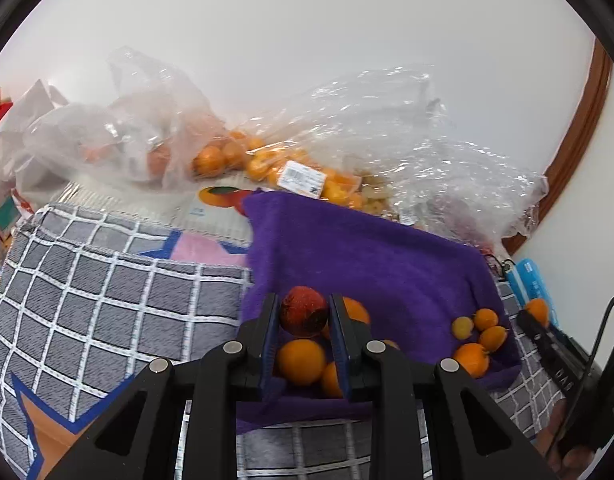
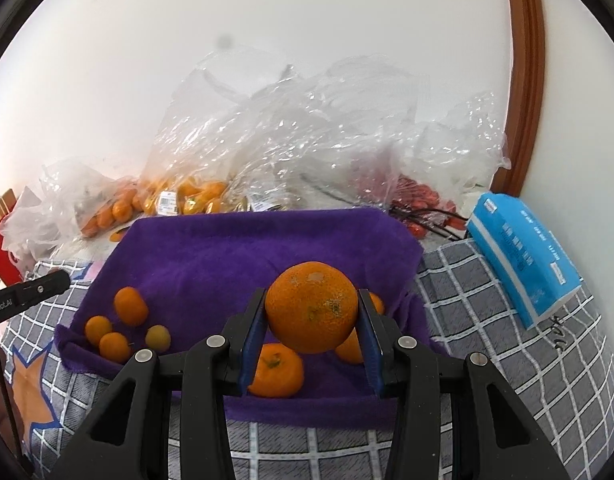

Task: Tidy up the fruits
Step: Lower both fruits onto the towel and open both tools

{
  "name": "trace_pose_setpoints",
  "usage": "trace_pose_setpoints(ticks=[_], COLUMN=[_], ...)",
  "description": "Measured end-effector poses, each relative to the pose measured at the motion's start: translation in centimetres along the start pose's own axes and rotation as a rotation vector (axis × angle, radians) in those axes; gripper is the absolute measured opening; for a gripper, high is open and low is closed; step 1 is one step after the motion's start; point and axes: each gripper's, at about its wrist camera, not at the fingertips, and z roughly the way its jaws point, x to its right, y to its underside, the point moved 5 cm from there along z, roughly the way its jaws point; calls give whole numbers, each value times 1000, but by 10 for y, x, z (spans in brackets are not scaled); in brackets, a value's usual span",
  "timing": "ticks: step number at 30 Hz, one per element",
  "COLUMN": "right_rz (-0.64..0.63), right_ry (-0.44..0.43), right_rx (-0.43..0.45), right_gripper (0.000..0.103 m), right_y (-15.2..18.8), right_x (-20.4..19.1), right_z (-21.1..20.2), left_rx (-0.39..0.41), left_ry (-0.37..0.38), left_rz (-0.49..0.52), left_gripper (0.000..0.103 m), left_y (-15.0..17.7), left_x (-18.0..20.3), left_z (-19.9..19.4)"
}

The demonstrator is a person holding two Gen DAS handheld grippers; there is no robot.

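left tool (image 1: 303,316): clamped on dark-red round fruit (image 1: 304,311) | right tool (image 2: 311,316): gripping large dimpled orange (image 2: 311,307) | both fruits held above purple fleece towel (image 2: 235,256) | small oranges (image 2: 275,370) directly below | right nearer kumquats (image 1: 481,336)

Bright, even, soft light throughout; strong fisheye bending with black corners, and glare on crinkled plastic bags (image 2: 307,120).
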Motion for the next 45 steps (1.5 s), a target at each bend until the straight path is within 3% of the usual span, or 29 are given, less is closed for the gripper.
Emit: trace_pose_setpoints(ticks=[9, 27, 45], right_rz=[35, -27, -78], right_ry=[5, 7, 38], right_rx=[-12, -70, -73], right_gripper=[43, 43, 45], right_y=[2, 18, 20], right_x=[14, 0, -5], right_z=[12, 38, 37], left_rx=[-51, -98, -112], left_ry=[10, 12, -14], left_rz=[-77, -43, -25], left_gripper=[23, 23, 24], left_y=[3, 9, 9], left_x=[-23, -4, 0], left_z=[13, 48, 48])
